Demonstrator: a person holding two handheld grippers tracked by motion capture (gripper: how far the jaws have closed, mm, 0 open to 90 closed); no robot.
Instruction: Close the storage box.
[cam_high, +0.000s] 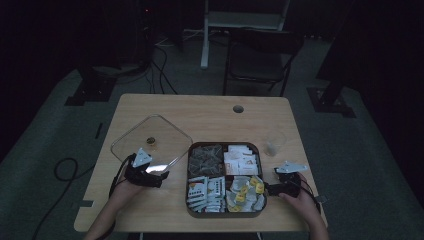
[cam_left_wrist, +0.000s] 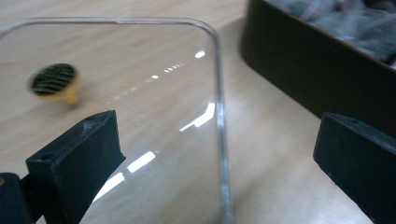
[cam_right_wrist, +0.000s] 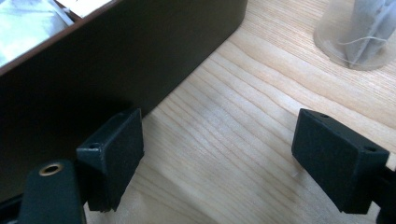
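Both hand-held grippers gape: left (cam_left_wrist: 219, 154) astride clear lid (cam_left_wrist: 154, 84) edge, right (cam_right_wrist: 217, 158) seemingly beside box (cam_right_wrist: 116, 56)

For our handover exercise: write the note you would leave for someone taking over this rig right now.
Left gripper: jaws open around the near edge of the clear lid, which lies flat on the table left of the tea box.
Right gripper: jaws open, empty, beside the box's right wall.
Plastic cup with a tea bag stands right of the box.
Done: lid off, bag in cup.
Left: probably the lid back on the box.
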